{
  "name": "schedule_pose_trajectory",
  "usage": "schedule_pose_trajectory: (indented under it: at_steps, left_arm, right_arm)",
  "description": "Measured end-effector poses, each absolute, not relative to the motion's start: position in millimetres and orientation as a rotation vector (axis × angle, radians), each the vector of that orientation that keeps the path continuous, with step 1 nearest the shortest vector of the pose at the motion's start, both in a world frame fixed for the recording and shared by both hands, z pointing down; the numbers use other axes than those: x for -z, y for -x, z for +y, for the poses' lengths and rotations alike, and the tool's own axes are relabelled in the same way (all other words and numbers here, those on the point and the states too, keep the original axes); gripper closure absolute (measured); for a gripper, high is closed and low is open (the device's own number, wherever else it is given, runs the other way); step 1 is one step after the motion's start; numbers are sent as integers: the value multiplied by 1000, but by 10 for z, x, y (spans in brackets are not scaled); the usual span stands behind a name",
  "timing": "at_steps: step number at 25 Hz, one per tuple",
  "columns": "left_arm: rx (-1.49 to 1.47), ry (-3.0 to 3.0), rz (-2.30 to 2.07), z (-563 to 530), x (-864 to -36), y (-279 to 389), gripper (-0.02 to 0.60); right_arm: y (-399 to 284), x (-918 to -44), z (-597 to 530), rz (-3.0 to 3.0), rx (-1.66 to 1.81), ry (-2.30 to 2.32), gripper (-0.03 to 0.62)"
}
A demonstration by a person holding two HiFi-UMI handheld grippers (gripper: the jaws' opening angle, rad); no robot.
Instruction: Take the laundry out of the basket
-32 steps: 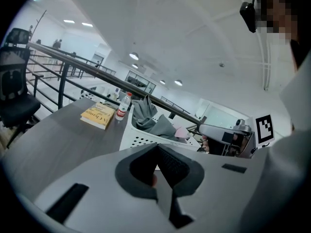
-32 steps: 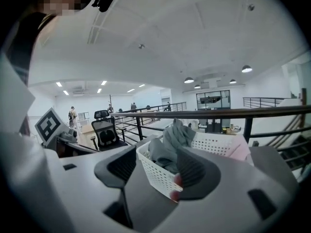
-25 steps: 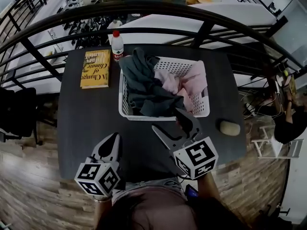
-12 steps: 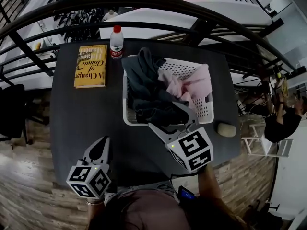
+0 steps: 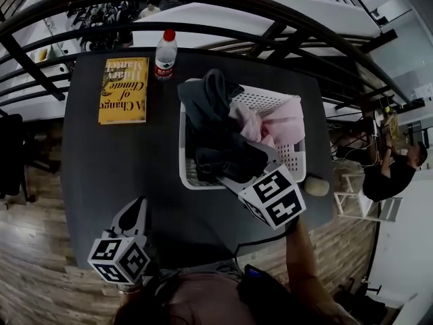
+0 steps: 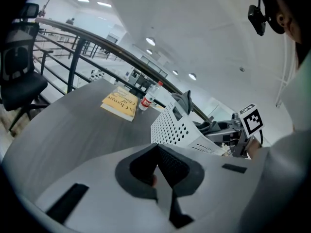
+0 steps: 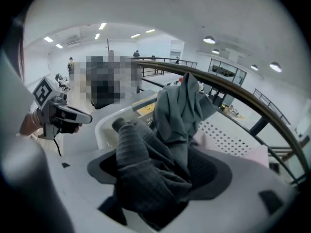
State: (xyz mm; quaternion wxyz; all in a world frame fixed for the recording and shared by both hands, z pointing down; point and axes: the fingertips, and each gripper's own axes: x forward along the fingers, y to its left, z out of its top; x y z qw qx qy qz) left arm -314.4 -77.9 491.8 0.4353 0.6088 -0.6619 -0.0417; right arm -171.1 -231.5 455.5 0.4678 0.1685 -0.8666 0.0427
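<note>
The worktop (image 5: 101, 168) is dark grey. The basket (image 5: 292, 160) is white, with rows of little holes. The clothes (image 5: 216, 137) in it are dark grey with thin stripes, and the cloth (image 5: 276, 122) is soft pink. The book (image 5: 124, 90) is yellow with dark letters. The bottle (image 5: 165, 54) has a red cap and red label. The floor (image 5: 34, 249) is brown wood.
</note>
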Motion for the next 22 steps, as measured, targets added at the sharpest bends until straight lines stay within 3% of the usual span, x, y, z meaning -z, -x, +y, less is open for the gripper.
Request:
schedule_pose_trajectory:
  at_steps: [22]
  left_arm:
    - [120, -1415, -1633, -786, -5283, 3357, 581]
  right_arm:
    - [1515, -5376, -2546, -1709, -236, -127, 217]
